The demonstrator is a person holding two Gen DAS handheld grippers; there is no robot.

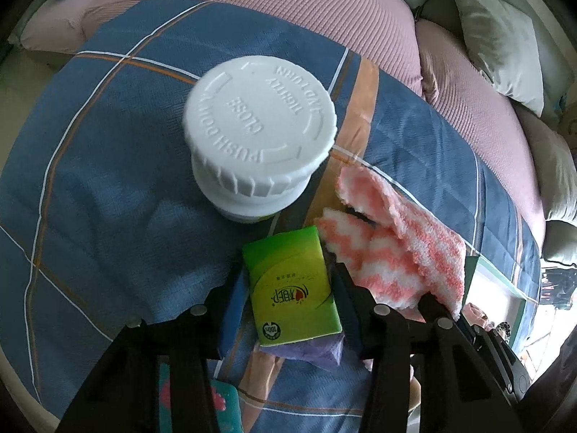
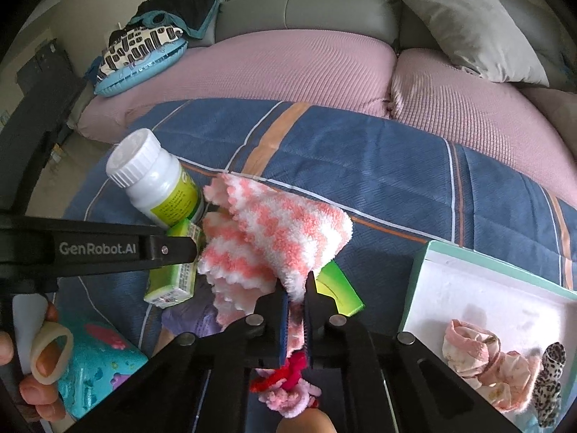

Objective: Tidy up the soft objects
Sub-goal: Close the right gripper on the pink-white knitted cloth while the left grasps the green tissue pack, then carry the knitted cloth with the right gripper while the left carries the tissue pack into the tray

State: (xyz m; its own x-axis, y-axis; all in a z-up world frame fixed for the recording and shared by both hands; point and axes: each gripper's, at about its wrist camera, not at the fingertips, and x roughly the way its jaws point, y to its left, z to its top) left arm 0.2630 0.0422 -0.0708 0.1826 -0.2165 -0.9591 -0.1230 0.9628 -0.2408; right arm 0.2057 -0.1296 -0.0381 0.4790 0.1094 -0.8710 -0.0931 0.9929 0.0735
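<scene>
**Q:** Sock, the fluffy pink-and-white one — where is it, seen from the left wrist?

**A:** The fluffy sock [image 1: 389, 238] lies crumpled on a blue plaid blanket [image 1: 108, 180], just right of centre. Beside it, touching its left edge, a green tissue pack [image 1: 294, 285] sits between the jaws of the left gripper [image 1: 288, 303]. The blue pads flank the pack closely on both sides; whether they press it I cannot tell. A purple wrapper [image 1: 306, 351] peeks from under the pack. Behind stands a white pill bottle [image 1: 259, 133] with its ribbed cap towards the camera.

**Q:** And from the right wrist?

**A:** The right gripper [image 2: 295, 310] is clenched on the near end of the sock, its pads nearly meeting with a tuft of pile pinched between them. The sock's far part drapes over the tissue pack. The left gripper's arm crosses from the left. At lower right, well apart from the sock, an open mint-green box [image 2: 425, 270] holds soft items: pink fabric scrunchies [image 2: 472, 357] and a leopard-print piece [image 2: 548, 375].

**Q:** Which step is this?

**A:** Probably the pick-up: the sock is gripped but not yet lifted clear.

**Q:** What does the next move call for?

**A:** Likely lifting the sock free without dragging the tissue pack or tipping the bottle, then carrying it right, over the box's rim.
</scene>
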